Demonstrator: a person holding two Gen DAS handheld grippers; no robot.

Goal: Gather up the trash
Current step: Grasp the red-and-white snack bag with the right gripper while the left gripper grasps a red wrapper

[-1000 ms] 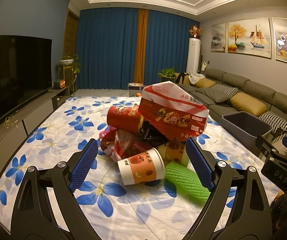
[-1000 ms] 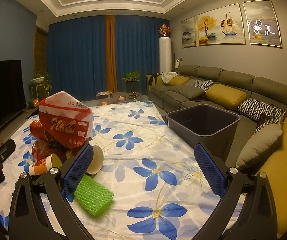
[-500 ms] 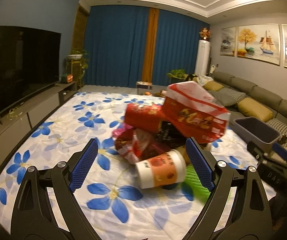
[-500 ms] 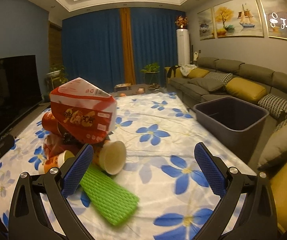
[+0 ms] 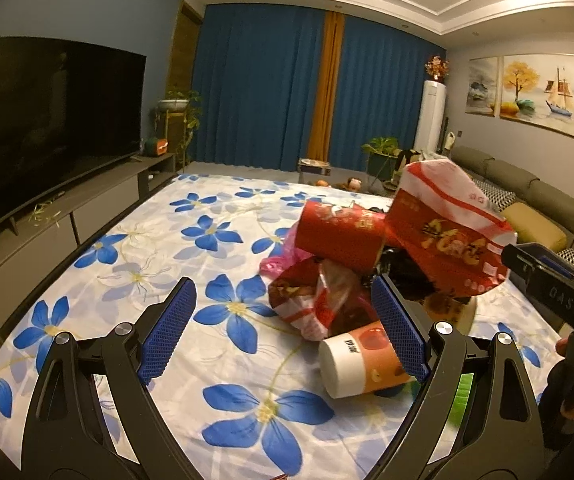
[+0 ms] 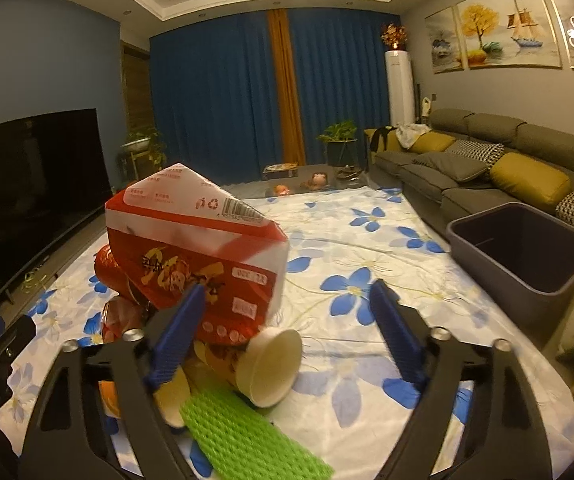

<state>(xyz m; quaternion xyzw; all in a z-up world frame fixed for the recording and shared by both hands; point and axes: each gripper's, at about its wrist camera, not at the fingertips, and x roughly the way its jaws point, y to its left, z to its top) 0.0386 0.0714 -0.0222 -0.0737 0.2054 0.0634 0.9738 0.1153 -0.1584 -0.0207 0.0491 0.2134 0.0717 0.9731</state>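
Left gripper (image 5: pixel 283 328): jaws wide, nothing between the pads; only flowered cloth lies in the gap.
Right gripper (image 6: pixel 287 336): jaws have just been closing from full spread but stand fairly wide and press on nothing; the cream paper cup (image 6: pixel 273 366) lies in the gap, nearer the left jaw, touched by neither pad as far as I can see.
Trash pile: it sits on the flowered tabletop (image 5: pixel 215 360). From the left jaws it lies ahead and off to the right, past the right jaw; from the right jaws it lies ahead and to the left.
Cream cup, long axis: on its side, mouth toward the right gripper's camera and slightly rightward, so the axis runs roughly along the jaws' pointing line, not across it.
Nearer hand: I judge the right gripper nearer the cream cup, the left nearer the white-and-orange cup (image 5: pixel 361 364) lying just inside its right jaw.
Green foam net (image 6: pixel 247 436): low, under the right jaws' left side, its long axis slanting down to the right.
Only in the right view: the grey bin (image 6: pixel 527 252), well off to the right, by the sofa (image 6: pixel 487 160); also the barcode face of the red-and-white bag (image 6: pixel 195 240).
Only in the left view: the crumpled wrapper (image 5: pixel 319 304) and the red tub (image 5: pixel 339 236) under that bag.
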